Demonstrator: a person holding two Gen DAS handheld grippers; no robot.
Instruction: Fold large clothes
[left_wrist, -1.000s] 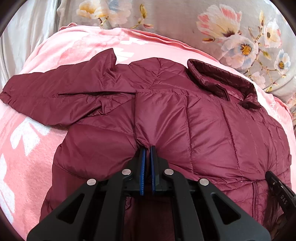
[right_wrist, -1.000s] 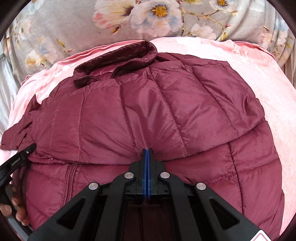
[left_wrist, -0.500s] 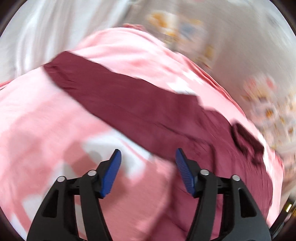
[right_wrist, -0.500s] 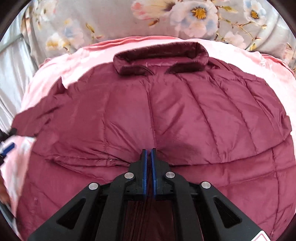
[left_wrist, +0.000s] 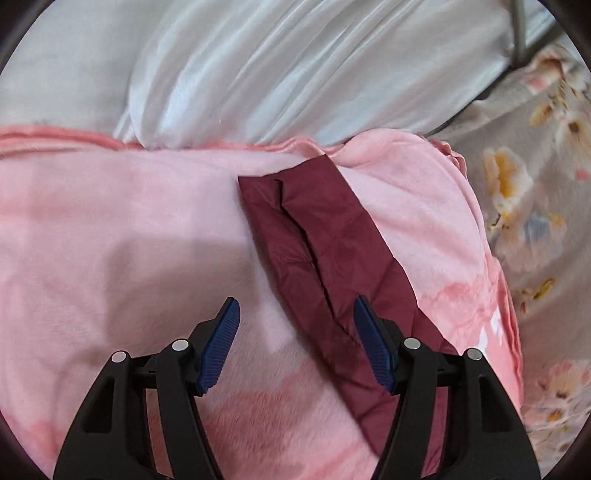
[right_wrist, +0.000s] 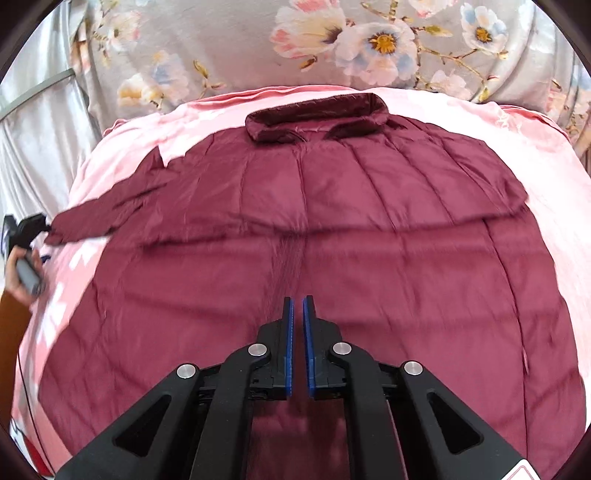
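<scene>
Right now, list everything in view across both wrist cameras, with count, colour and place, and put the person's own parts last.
jacket: one, maroon, quilted, spread flat on the blanket, collar at the far end.
sleeve: one, maroon, stretched out over the blanket beside the jacket's body.
blanket: one, pink, under the jacket.
floral cloth: one, grey with flowers, beyond the blanket.
white cloth: one, white, creased, past the blanket's edge.
left gripper: one, black with blue pads, open above the sleeve, holding nothing.
right gripper: one, black with blue pads, jaws opening over the jacket, nothing between them.
hand: one, holding the left gripper's handle.
</scene>
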